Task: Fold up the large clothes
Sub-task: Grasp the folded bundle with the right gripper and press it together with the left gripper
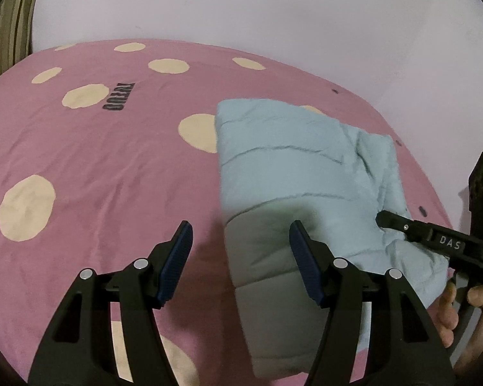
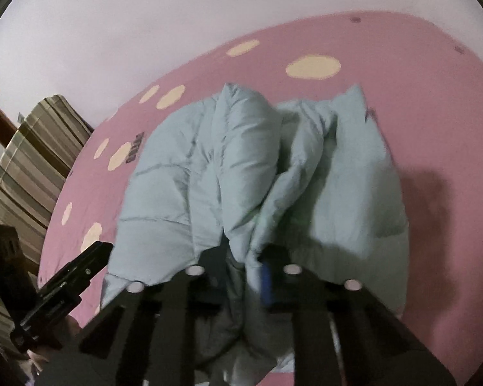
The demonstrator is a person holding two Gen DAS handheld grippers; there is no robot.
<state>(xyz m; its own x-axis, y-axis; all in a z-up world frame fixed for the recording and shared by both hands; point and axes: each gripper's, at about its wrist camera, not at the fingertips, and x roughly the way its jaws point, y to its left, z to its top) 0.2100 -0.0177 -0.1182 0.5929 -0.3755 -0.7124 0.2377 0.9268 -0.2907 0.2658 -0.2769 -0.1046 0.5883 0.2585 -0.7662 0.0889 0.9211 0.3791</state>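
A pale blue puffy jacket (image 1: 293, 173) lies folded on the pink bed cover (image 1: 96, 160). My left gripper (image 1: 241, 241) is open and empty, hovering over the jacket's left edge, one finger above the cover and one above the jacket. My right gripper (image 2: 244, 254) reaches in at the jacket's near right side in the left wrist view (image 1: 383, 218). In the right wrist view a bunched fold of the jacket (image 2: 241, 167) sits between its fingers, which look shut on it.
The pink cover has cream dots and dark lettering (image 1: 119, 96). A striped cushion (image 2: 25, 167) stands at the bed's far left by the pale wall (image 1: 273, 9). The person's hand (image 1: 450, 308) holds the right gripper.
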